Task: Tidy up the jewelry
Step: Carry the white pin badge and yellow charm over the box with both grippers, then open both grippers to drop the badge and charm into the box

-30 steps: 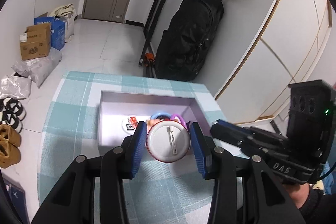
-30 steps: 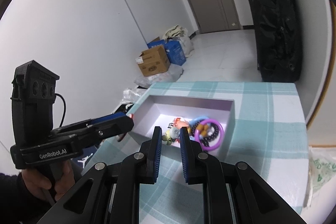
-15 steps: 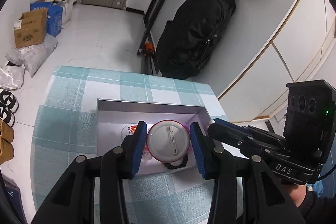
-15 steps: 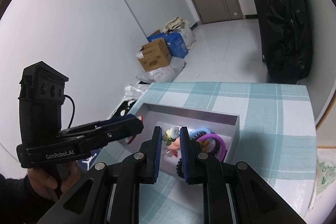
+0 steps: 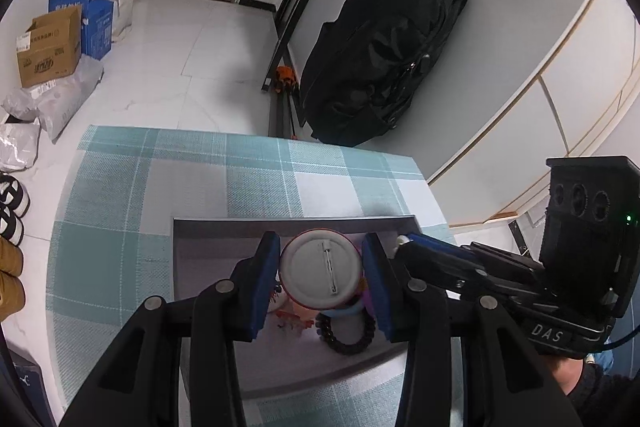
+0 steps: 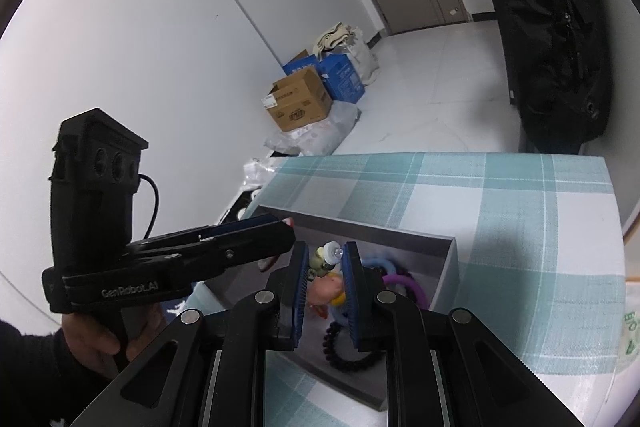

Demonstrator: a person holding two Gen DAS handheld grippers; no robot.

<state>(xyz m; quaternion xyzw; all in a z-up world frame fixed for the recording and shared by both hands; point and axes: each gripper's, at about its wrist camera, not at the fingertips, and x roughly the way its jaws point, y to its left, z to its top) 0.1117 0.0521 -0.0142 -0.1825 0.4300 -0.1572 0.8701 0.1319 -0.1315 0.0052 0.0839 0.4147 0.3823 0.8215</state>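
Note:
A round pin badge point(image 5: 322, 275), white back with a metal pin and a red rim, sits between the blue pads of my left gripper point(image 5: 320, 247), which is shut on it above the open grey box point(image 5: 292, 223). Under it lie a black bead bracelet point(image 5: 348, 339) and a blue ring point(image 5: 344, 311). My right gripper point(image 6: 324, 251) is shut on a small olive and clear trinket point(image 6: 326, 259), held over the same box point(image 6: 400, 237). A purple ring point(image 6: 408, 285) and the black bracelet point(image 6: 348, 359) rest inside. The two grippers hang side by side, tips close together.
The box stands on a teal plaid tablecloth point(image 5: 120, 227) whose far edge is just beyond it. A black bag point(image 5: 380, 59) leans on the wall behind. Cardboard boxes point(image 6: 300, 99) and shoes point(image 5: 12, 195) are on the floor. A hand point(image 6: 92, 339) grips the left handle.
Both grippers have moved forward and a little down, from in front of the box to over its inside. Each keeps its grip; the badge and trinket travel with them.

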